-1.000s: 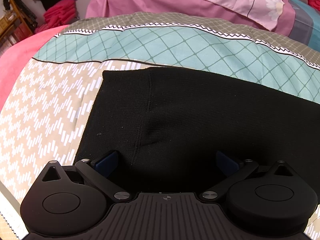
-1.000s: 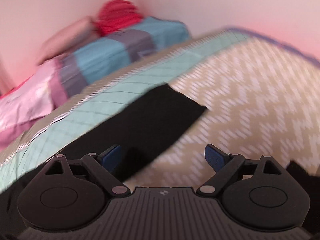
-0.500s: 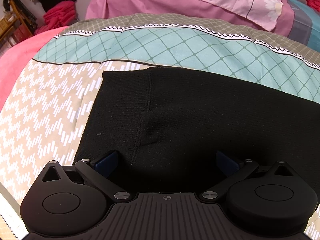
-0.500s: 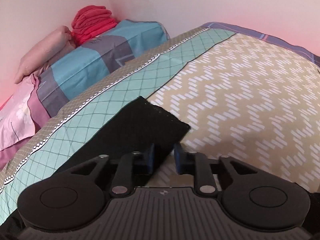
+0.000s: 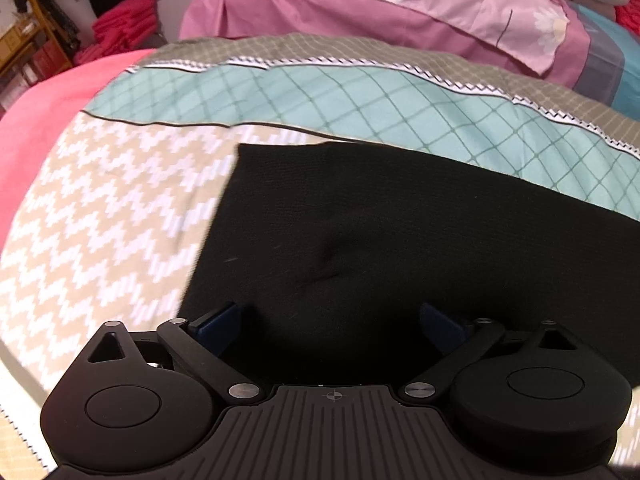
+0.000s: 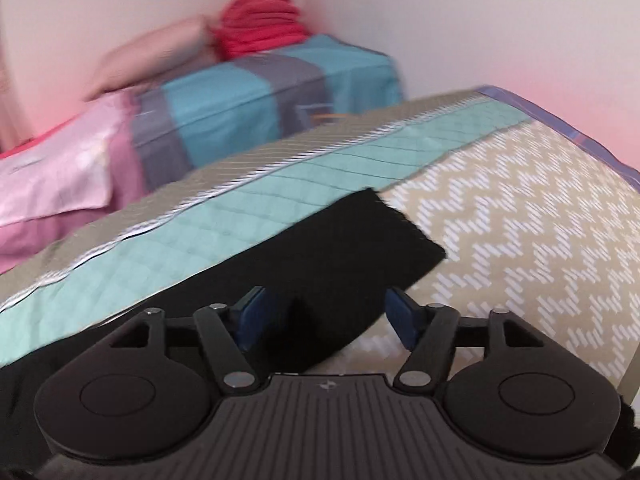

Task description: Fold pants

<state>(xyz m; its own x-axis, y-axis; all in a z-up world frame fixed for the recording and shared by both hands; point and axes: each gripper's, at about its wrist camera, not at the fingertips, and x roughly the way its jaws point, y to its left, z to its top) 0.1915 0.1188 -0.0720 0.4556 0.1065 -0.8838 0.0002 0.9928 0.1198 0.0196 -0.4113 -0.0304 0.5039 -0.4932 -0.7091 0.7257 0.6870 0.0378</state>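
The black knit pants [image 5: 400, 240] lie flat on the patterned bedspread [image 5: 100, 220]. In the left wrist view their wide end fills the middle, and my left gripper [image 5: 332, 320] is open just above it, with the fingers wide apart over the near edge. In the right wrist view the narrow leg end [image 6: 360, 256] with its frayed hem lies on the bedspread [image 6: 520, 220]. My right gripper [image 6: 326, 312] is open over the leg's near edge, holding nothing.
Pink bedding [image 5: 380, 4] and a blue and grey pillow [image 6: 260, 96] lie at the head of the bed. A red folded pile [image 6: 260, 24] sits by the wall. A pink blanket [image 5: 44, 100] lies at the left, with shelves and red cloth [image 5: 116, 28] beyond.
My right gripper was shut at the leg's edge half a second ago and is now open, and its view has shifted. My left gripper has shifted slightly, still open.
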